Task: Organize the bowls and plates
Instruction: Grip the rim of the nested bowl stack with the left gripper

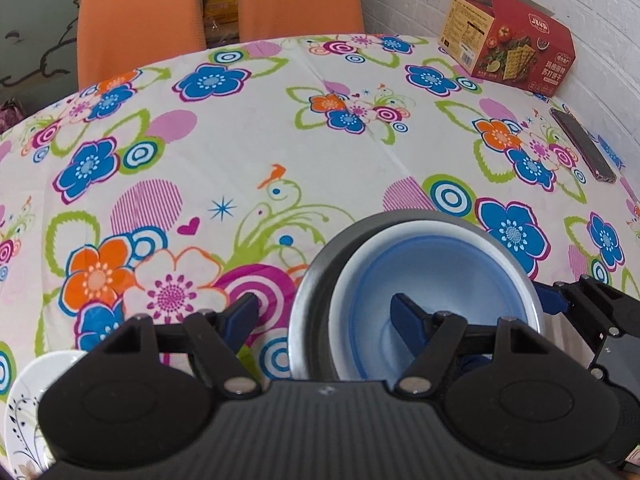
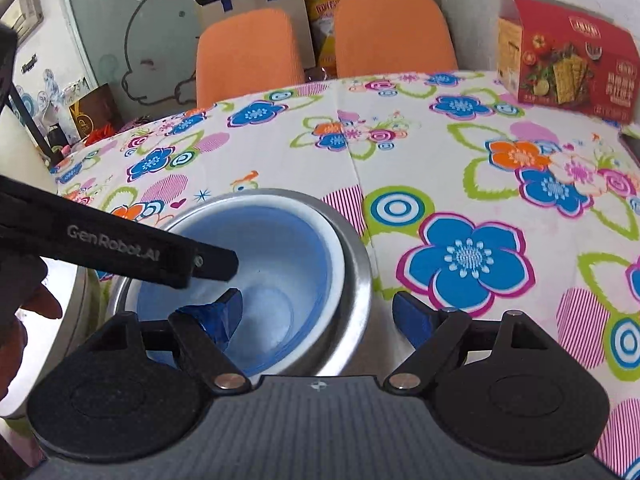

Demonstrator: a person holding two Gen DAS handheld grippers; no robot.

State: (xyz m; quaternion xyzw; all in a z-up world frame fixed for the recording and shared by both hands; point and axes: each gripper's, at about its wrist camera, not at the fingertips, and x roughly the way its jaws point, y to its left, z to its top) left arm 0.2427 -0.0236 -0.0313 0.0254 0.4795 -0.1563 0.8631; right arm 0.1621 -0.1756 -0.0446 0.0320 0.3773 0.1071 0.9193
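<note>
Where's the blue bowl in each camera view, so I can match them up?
Left wrist: the blue bowl sits lower right of centre, nested in the steel bowl, with the left claw straddling its rim.
Right wrist: lower left of centre, straddled by the right claw.
Shared landmark: the red cracker box, top right in both.

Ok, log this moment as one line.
stage: bowls nested | blue bowl inside steel bowl | left gripper open, straddling rim | right gripper open, straddling rim | patterned plate apart

Two orange chairs [image 1: 224, 8] — white brick wall [image 1: 600, 0] behind.
</note>
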